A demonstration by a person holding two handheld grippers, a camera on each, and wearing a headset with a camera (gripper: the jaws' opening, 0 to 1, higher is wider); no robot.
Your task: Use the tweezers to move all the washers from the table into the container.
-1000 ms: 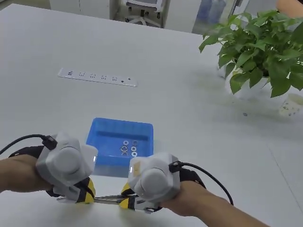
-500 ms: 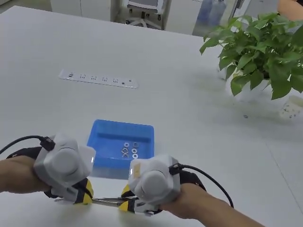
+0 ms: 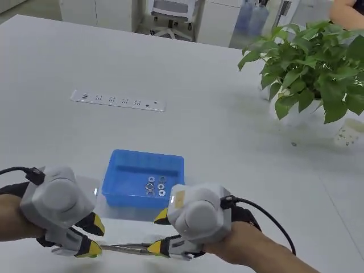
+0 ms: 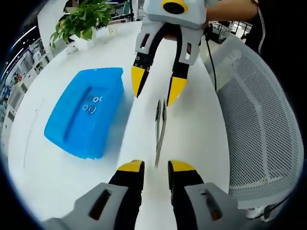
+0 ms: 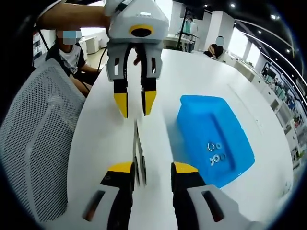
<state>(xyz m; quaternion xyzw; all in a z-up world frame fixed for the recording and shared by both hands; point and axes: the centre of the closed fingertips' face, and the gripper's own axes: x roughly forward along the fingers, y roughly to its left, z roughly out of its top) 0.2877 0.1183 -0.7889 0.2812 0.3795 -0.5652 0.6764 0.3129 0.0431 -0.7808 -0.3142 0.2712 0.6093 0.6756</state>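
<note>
Flanking the tweezers (image 4: 160, 125) lying on the table (image 3: 227, 131), my left gripper (image 4: 154, 166) and right gripper (image 5: 152, 167) both stand spread, pinching nothing.

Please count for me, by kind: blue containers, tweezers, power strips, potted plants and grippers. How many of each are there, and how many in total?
blue container: 1
tweezers: 1
power strip: 1
potted plant: 1
grippers: 2, the left gripper and the right gripper
total: 6
</note>
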